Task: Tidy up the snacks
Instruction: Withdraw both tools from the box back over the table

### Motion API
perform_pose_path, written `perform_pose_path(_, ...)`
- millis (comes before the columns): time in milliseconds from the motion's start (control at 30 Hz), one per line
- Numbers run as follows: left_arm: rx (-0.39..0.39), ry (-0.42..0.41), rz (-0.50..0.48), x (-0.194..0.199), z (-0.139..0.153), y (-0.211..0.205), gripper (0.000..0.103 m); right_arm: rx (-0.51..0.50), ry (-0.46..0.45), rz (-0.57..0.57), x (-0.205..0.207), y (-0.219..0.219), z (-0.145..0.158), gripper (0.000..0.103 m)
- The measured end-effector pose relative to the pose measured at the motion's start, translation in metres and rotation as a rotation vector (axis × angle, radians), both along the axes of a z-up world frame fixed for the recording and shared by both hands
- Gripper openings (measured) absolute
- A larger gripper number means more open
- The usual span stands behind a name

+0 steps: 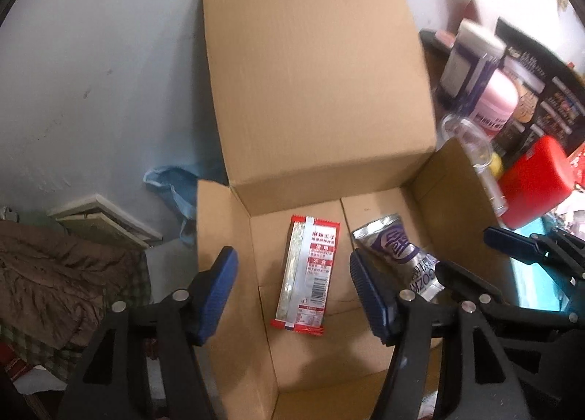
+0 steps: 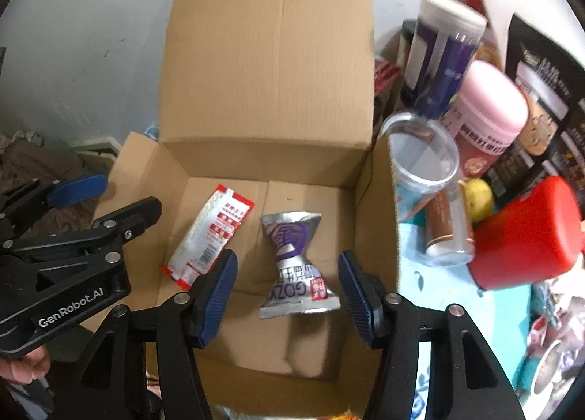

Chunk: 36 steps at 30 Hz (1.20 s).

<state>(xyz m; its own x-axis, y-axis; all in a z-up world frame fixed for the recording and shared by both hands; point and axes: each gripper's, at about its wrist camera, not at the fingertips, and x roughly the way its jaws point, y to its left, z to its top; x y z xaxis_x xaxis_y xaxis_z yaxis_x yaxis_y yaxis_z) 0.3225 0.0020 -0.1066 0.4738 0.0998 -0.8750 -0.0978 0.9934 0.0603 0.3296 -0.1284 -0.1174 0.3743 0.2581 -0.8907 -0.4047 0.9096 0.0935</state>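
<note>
Both claws hang half-spread and empty above the cardboard box (image 2: 263, 90): left gripper (image 1: 292, 292) over the red-and-white packet (image 1: 307, 273), right gripper (image 2: 285, 292) over the silver packet (image 2: 296, 266). Both packets lie on the box floor. Just right of the box crowd a clear cup (image 2: 420, 156), pink-lidded jar (image 2: 490, 116) and red container (image 2: 526, 233).

An open cardboard box (image 1: 314, 90) stands against a pale wall (image 1: 102, 54), its tall back flap raised. On its floor lie a red-and-white snack packet (image 1: 307, 273) and, just to its right and apart from it, a silver-and-purple snack pouch (image 1: 396, 248). The left gripper (image 1: 292, 292) hangs above the box with its blue pads (image 1: 219, 292) spread apart, the red-and-white packet below the gap, untouched. The right gripper (image 1: 471, 255) enters at the right edge. Beyond the box's right flap stand a pink-lidded jar (image 1: 493, 98), a clear plastic cup (image 1: 471, 142) and a red container (image 1: 537, 178).
</note>
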Motion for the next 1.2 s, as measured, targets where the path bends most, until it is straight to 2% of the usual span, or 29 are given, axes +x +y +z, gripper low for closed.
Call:
perform_pose_path(367, -0.011, -0.143, -0.032, -0.043, 0.075, -0.001, 0.063, 0.002, -0.173, 0.002, -0.036, -0.002, 0.064, 0.058)
perform_pose_path(700, -0.016, -0.266, -0.054, -0.094, 0.134, -0.008, 0.063, 0.016, -0.278, -0.007, -0.086, -0.013, 0.124, 0.058)
perform_pose_path(933, -0.021, -0.320, -0.070, -0.135, 0.159, -0.016, 0.063, 0.024, -0.327, -0.009, -0.131, -0.019, 0.150, 0.058)
perform_pose_path(1200, -0.032, -0.346, -0.089, -0.180, 0.166, -0.026, 0.063, 0.031, -0.331, -0.034, -0.174, -0.031, 0.159, 0.058)
